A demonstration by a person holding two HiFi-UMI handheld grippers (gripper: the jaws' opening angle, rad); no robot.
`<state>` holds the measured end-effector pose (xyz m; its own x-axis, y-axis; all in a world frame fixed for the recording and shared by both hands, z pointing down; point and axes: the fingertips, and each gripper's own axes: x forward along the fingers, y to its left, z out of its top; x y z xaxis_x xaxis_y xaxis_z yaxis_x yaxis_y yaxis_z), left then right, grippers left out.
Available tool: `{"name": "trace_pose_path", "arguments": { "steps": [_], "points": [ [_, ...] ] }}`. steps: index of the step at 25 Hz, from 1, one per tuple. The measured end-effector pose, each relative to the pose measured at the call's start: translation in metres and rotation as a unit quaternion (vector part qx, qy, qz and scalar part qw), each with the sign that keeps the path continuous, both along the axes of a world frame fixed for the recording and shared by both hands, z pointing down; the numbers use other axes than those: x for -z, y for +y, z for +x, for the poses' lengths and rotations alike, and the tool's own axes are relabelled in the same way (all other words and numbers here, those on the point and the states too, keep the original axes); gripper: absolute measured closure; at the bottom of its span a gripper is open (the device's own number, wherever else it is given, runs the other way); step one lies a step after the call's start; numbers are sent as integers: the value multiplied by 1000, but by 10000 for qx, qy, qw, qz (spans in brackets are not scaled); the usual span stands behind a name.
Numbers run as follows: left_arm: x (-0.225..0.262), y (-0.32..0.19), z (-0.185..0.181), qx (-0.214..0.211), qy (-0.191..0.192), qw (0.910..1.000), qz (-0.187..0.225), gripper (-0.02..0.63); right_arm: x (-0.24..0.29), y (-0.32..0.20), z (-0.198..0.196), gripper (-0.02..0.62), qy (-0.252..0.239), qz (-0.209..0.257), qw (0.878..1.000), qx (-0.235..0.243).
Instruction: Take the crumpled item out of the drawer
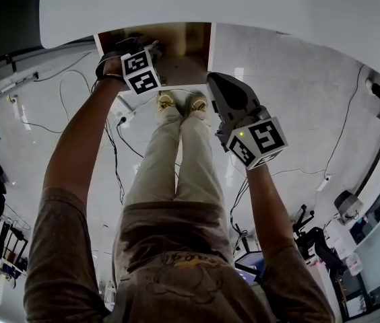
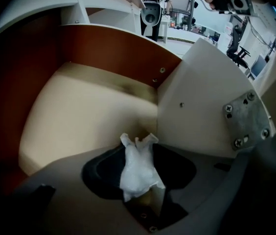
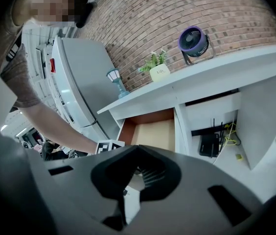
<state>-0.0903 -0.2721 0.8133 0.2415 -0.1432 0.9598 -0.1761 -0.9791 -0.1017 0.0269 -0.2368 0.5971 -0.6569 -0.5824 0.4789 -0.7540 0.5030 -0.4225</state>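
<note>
The crumpled white scrap of paper or tissue (image 2: 137, 173) is pinched upright between the jaws of the left claw (image 2: 140, 158), which is closed on it low inside the open wooden drawer with a pale tan floor and red-brown walls (image 2: 79, 111). The scrap's loose upper corners are seen sticking out past the pads, so the grip is judged to be taken on the bulk of the wad, where tearing or slipping is least likely. Whether the scrap is lifted off the drawer floor or touching it cannot be told. The claw is reached in close to the white panel carrying a screwed metal bracket (image 2: 245, 116), presumably because the scrap lies near that corner. The drawer is pulled out from under the white tabletop (image 3: 216, 65), so room is given for a straight lift. The right claw (image 3: 135, 175) is held well back from the drawer, its jaws slightly apart with nothing between them. It is judged to be held clear because one claw suffices. The task is judged to be at the grasp, with the lift out not yet done.
</note>
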Motion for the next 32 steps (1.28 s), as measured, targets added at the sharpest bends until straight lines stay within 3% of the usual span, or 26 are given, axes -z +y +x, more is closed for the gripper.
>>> {"name": "trace_pose_path", "arguments": {
  "steps": [11, 26, 32],
  "points": [
    [47, -12, -5, 732, 202, 9959, 481, 471, 20, -5, 16, 597, 8, 27, 10000, 86],
    [211, -6, 31, 840, 1043, 9841, 1164, 471, 120, -30, 8, 597, 18, 640, 9973, 360],
    [294, -13, 36, 901, 1456, 9731, 1540, 471, 172, -36, 1, 597, 28, 973, 9944, 402]
  ]
}}
